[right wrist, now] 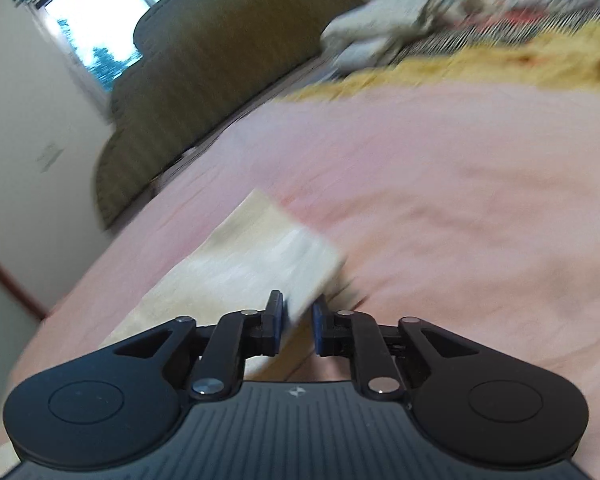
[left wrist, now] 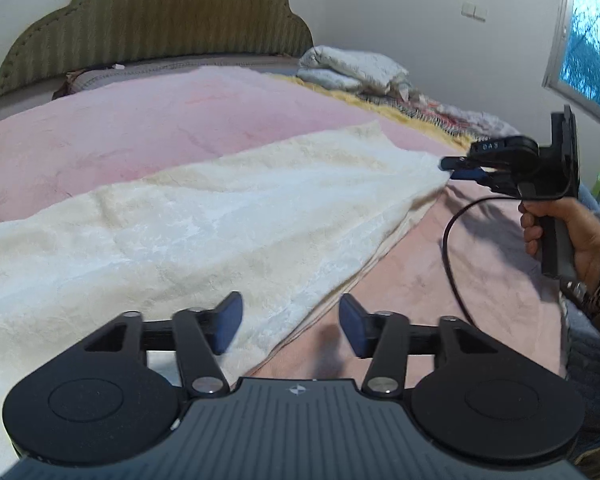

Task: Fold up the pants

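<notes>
Cream fleece pants (left wrist: 220, 220) lie stretched across the pink blanket (left wrist: 140, 132) on a bed. My left gripper (left wrist: 291, 322) is open low over the pants' near edge, its left pad above the cloth and its right pad above the blanket. At the pants' far right end sits my right gripper (left wrist: 450, 166), held by a hand (left wrist: 572, 232). In the blurred right wrist view the right gripper (right wrist: 298, 320) has its jaws a little apart, with the edge of the pants (right wrist: 252, 264) lying between them against the left pad.
A green padded headboard (left wrist: 160, 20) stands at the back. Folded white bedding (left wrist: 356, 68) and a yellow patterned cover lie at the back right. A black cable (left wrist: 450, 248) hangs from the right gripper over the blanket. A window (left wrist: 592, 48) is on the right wall.
</notes>
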The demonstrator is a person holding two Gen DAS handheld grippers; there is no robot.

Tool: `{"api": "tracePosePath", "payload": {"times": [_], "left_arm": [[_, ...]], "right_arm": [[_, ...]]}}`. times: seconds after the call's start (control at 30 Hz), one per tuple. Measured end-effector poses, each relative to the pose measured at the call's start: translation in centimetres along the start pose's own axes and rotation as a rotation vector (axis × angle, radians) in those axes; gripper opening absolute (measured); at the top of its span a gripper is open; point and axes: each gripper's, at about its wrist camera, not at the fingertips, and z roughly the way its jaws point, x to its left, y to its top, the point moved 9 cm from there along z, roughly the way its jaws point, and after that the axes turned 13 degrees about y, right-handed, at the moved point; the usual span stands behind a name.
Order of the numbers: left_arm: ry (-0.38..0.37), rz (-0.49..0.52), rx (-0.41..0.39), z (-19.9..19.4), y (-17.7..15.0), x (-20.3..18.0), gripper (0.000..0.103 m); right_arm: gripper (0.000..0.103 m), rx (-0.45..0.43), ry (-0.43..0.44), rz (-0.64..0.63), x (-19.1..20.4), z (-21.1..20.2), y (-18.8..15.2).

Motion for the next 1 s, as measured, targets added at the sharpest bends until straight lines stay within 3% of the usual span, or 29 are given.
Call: {"api": "tracePosePath", "payload": {"times": [0.1,0.13,0.2,0.23,0.33,0.4,0.47,0.57,0.67,0.77,0.9,1.0], "left_arm": [[0.005,-0.034,-0.073,-1.5,1.7,0.7,0.067],[0.042,-0.052,-0.099,-1.7,2.3,1.4,0.07],[0.137,-0.087,-0.129,-1.6,3.2,3.1,0.075],[0.189,-0.105,-0.121,-1.2,3.2,4.1,0.076],[0.291,-0.136,-0.029,0.5,2.1,6.6,0.076],[0.316,-0.122,0.041,1.5,0.6,7.3,0.075],[0.332,-0.076,0.051,1.6,-0.3,7.1,0.076],[0.348,-0.013,0.009,0.7,-0.2,6.2,0.076],[0.336,-0.061,-0.017,0.7,0.4,6.3,0.077],[0.331,-0.088,0.009,1.3,-0.2,6.2,0.077],[0.37,-0.054,-0.025,1.0,-0.3,5.8,0.077],[0.374,-0.077,-0.036,1.0,0.0,6.1,0.081]], "right_arm": [[0.021,-0.168,-0.13,-0.076,0.1,-2.4,2.1],[0.021,-0.186,-0.118,-0.137,1.2,-2.4,2.5],[0.021,-0.096,-0.039,-0.244,4.0,-0.4,2.4],[0.021,-0.01,0.004,-0.305,5.7,1.3,1.7],[0.021,0.177,0.11,-0.436,9.6,5.8,-1.0],[0.021,0.253,0.086,-0.501,10.2,8.8,-2.2],[0.021,0.313,0.029,-0.505,8.9,11.5,-2.5],[0.021,0.264,-0.014,-0.403,7.2,12.7,-0.2],[0.022,0.225,0.0,-0.371,7.3,12.9,1.6],[0.025,0.299,0.014,-0.364,6.1,14.6,0.9],[0.026,0.204,-0.014,-0.354,6.8,12.1,1.5],[0.026,0.222,0.1,-0.382,9.6,9.8,-0.7]]}}
